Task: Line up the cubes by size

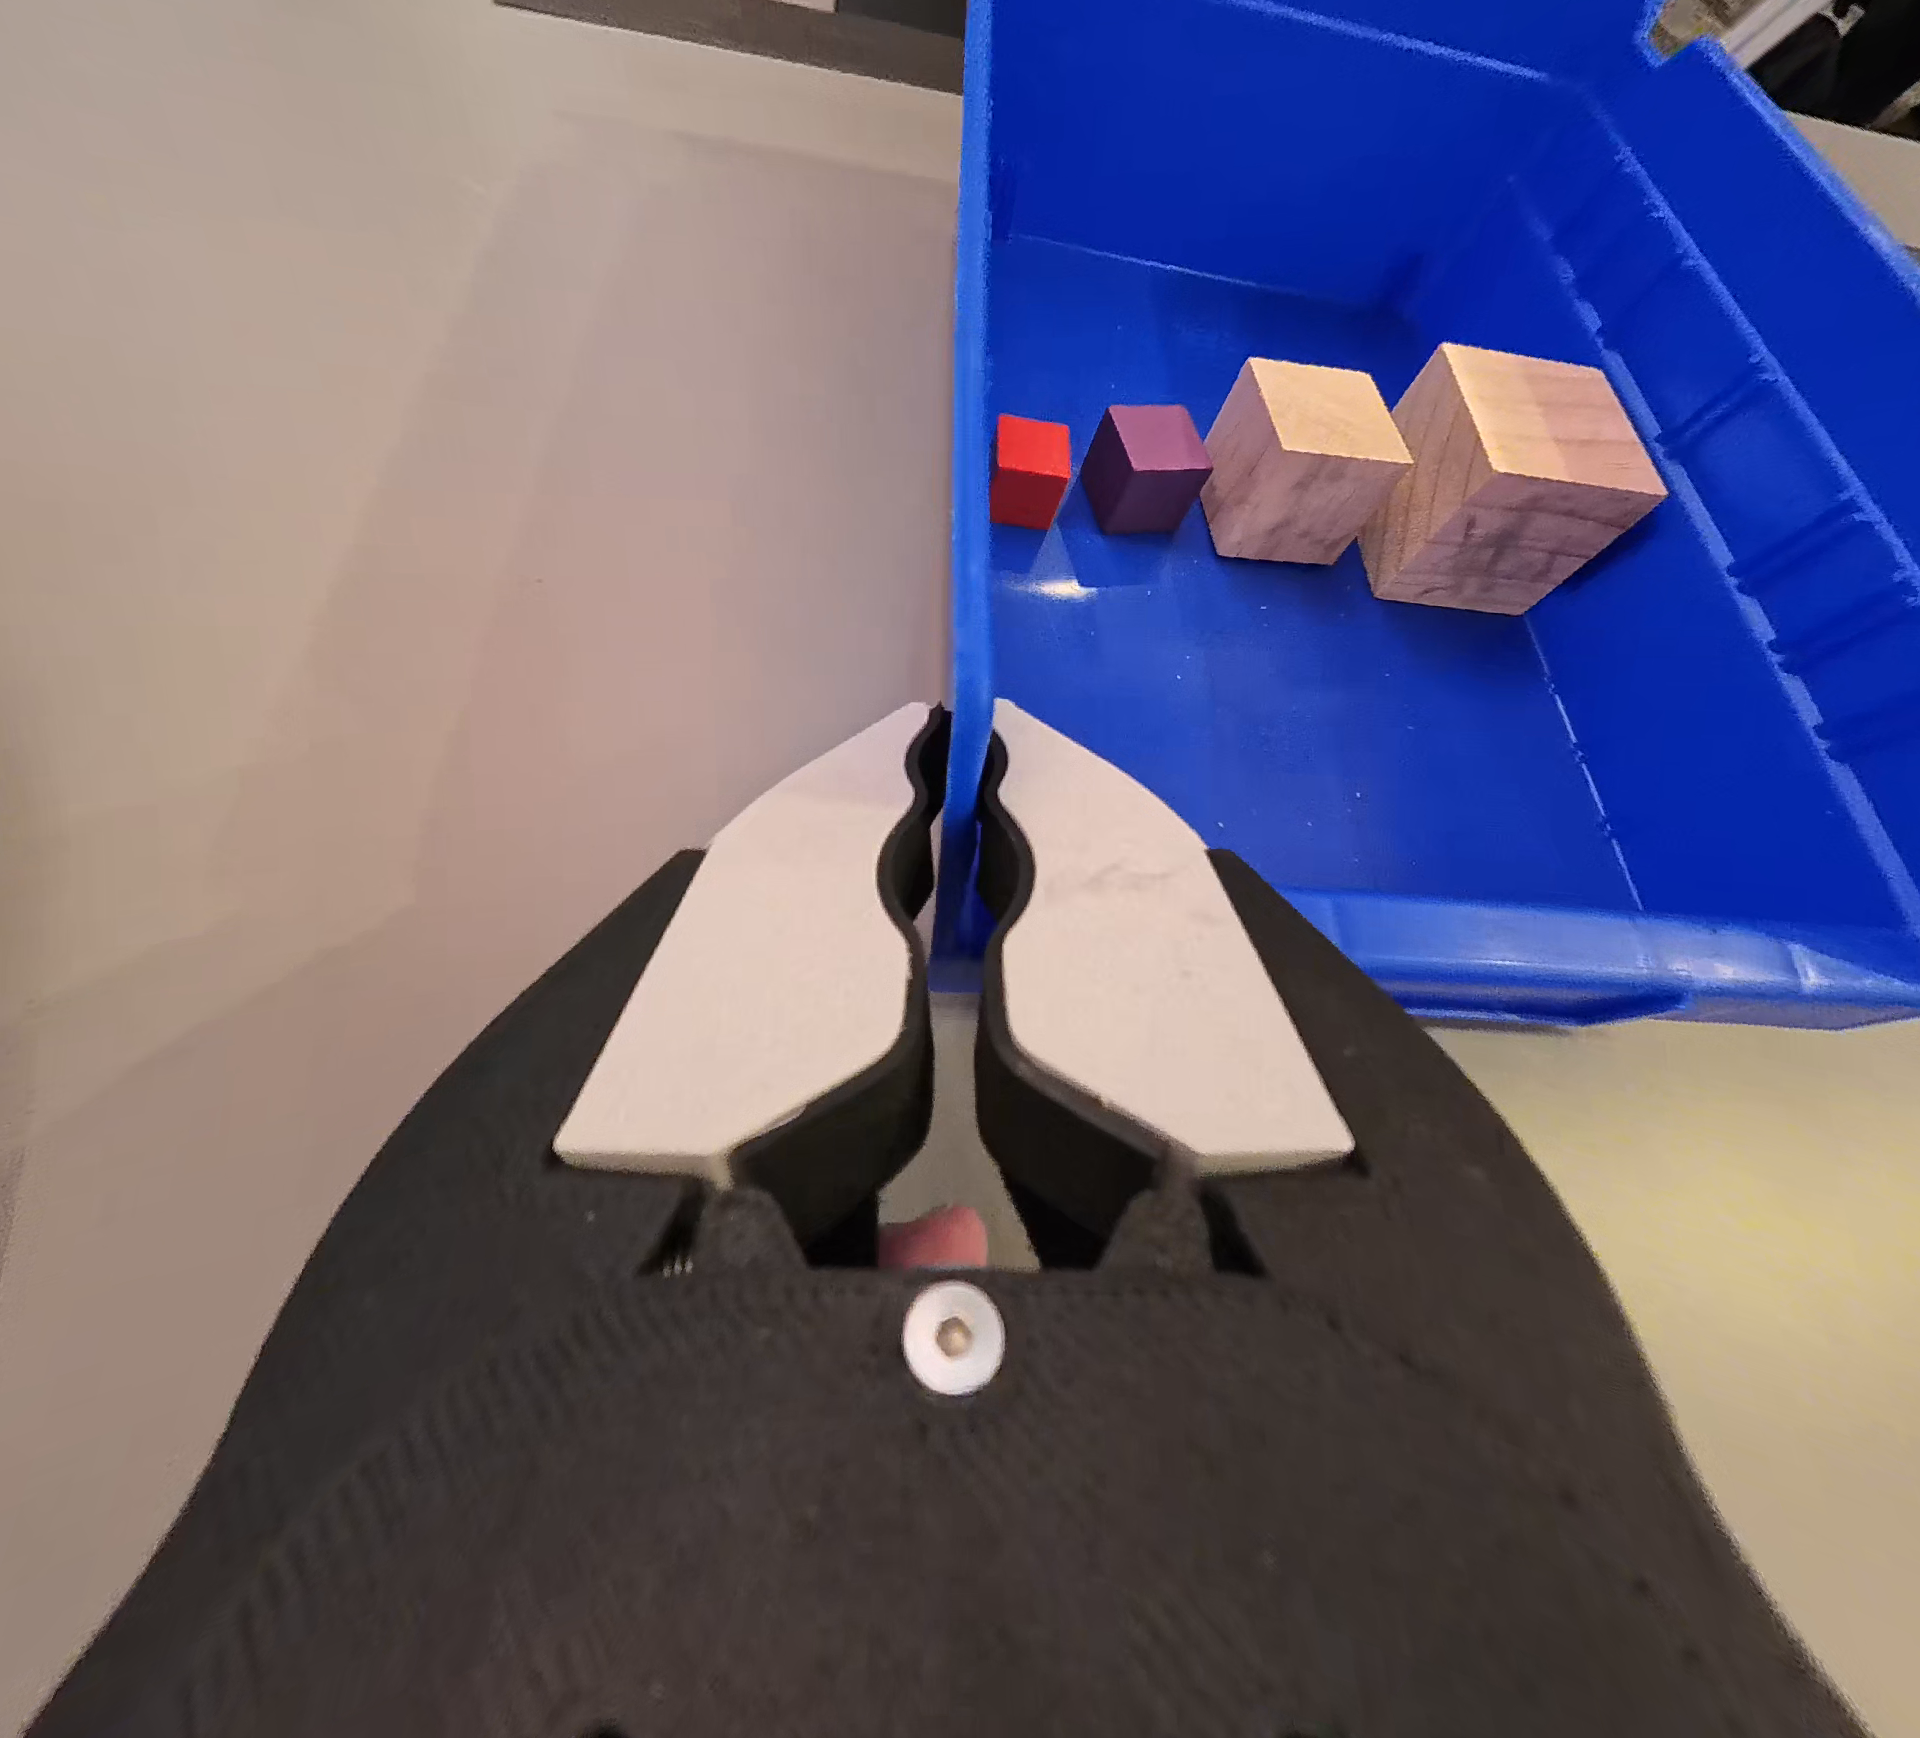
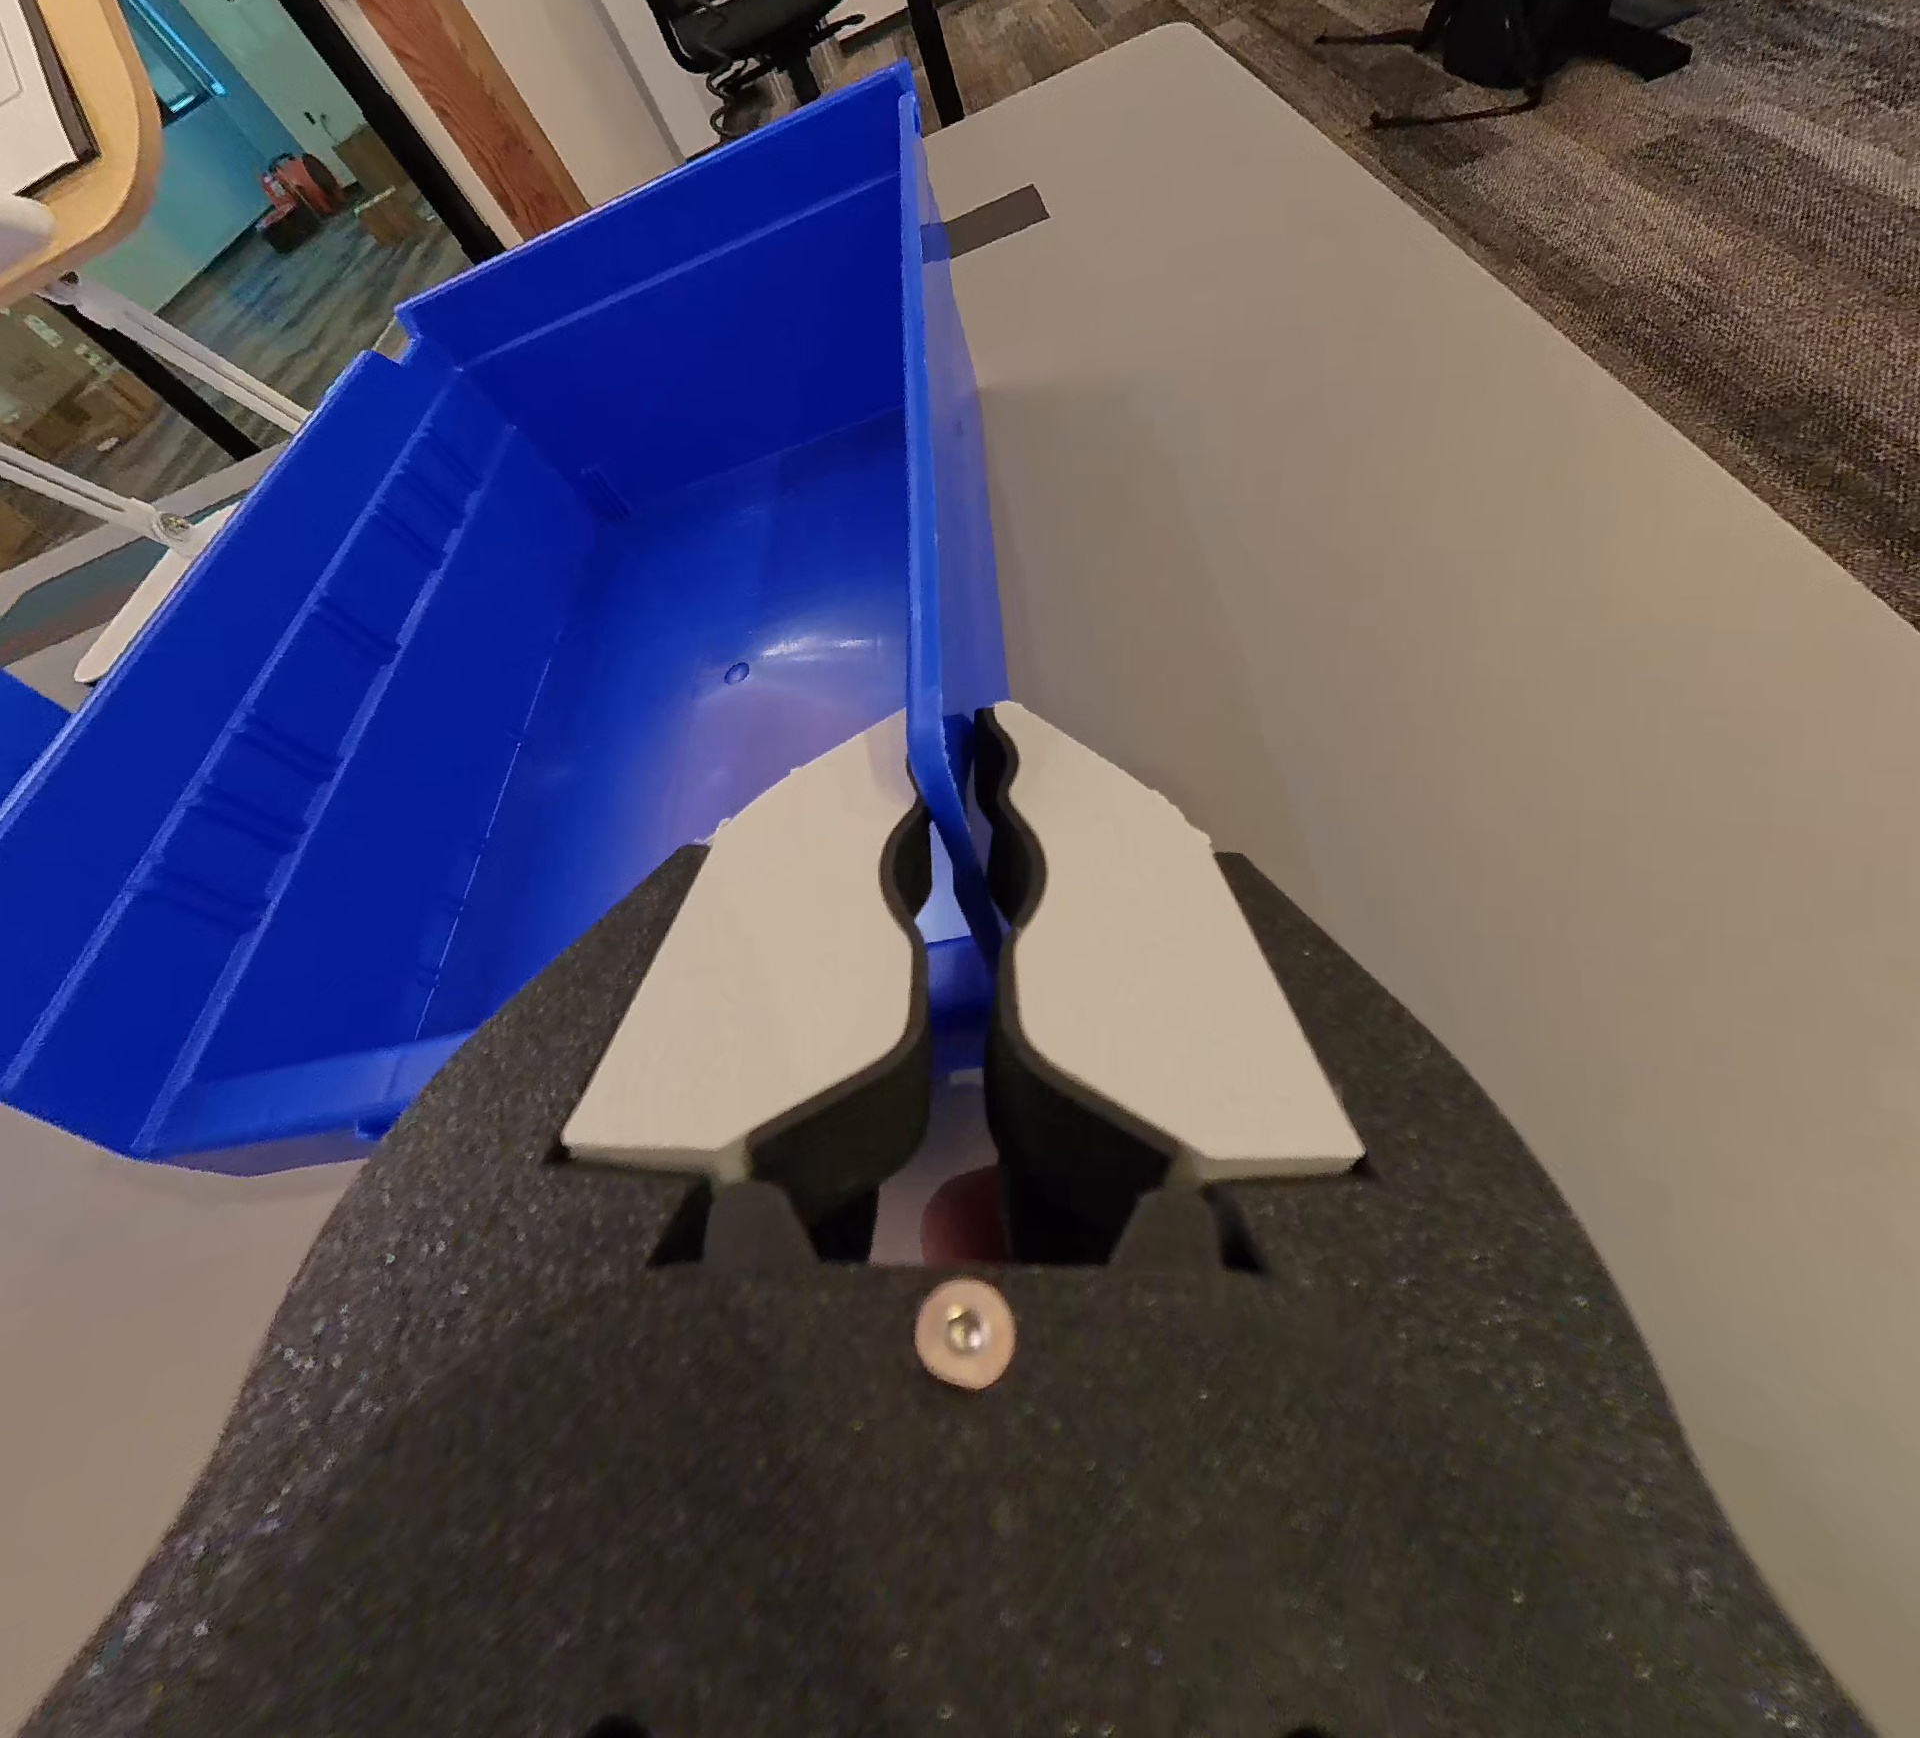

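Cubes stand in one row on the floor of the blue bin (image 1: 1351, 805), from left to right: red cube (image 1: 1029, 473), purple cube (image 1: 1143, 470), small wooden cube (image 1: 1299, 462) and large wooden cube (image 1: 1507, 478), far beyond the left gripper (image 1: 964, 732). This gripper is clamped on the bin's left wall near its near corner. Right gripper (image 2: 951, 743) is clamped on the opposite wall, on the grey table (image 2: 1455, 753).

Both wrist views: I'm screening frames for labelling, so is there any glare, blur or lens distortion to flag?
Left wrist view: sharp; a small glare patch on the blue bin floor below the purple cube; straight bin walls bow from the wide-angle lens. Right wrist view: a broader sheen on the bin floor; similar bowing.
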A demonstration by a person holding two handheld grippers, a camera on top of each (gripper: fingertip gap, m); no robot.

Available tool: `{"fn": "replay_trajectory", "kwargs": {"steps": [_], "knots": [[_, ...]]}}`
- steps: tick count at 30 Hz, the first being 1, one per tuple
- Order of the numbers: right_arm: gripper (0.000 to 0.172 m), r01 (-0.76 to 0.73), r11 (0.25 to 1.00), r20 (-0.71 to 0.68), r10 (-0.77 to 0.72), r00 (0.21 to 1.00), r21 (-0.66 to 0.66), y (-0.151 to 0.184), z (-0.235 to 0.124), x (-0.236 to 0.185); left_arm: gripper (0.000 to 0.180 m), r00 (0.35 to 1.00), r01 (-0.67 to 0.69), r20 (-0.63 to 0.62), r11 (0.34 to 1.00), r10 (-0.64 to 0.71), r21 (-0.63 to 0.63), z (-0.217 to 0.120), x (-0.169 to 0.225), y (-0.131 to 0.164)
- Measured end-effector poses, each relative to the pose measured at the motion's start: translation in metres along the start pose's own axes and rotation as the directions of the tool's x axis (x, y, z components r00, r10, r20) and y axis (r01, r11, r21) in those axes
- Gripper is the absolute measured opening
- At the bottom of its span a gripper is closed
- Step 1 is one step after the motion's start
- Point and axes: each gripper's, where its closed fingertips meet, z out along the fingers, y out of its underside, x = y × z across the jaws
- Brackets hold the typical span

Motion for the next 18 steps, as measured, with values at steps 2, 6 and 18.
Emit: {"fn": "replay_trajectory", "kwargs": {"steps": [2,6,18], "knots": [[0.005,0.005,1.000,-0.003,-0.005,1.000,0.000,0.000,0.003,-0.001,0.003,1.000,0.010,0.012,1.000,-0.010,0.001,0.002,-0.008,-0.003],[0.004,0.024,1.000,-0.013,-0.024,1.000,-0.001,-0.002,0.009,-0.004,0.003,0.999,0.017,0.035,1.000,-0.017,0.000,0.007,-0.023,-0.009],[0.003,0.045,0.999,-0.025,-0.045,0.999,-0.007,-0.010,0.036,-0.010,0.003,0.997,0.047,0.068,0.999,-0.047,0.006,0.027,-0.060,-0.028]]}}
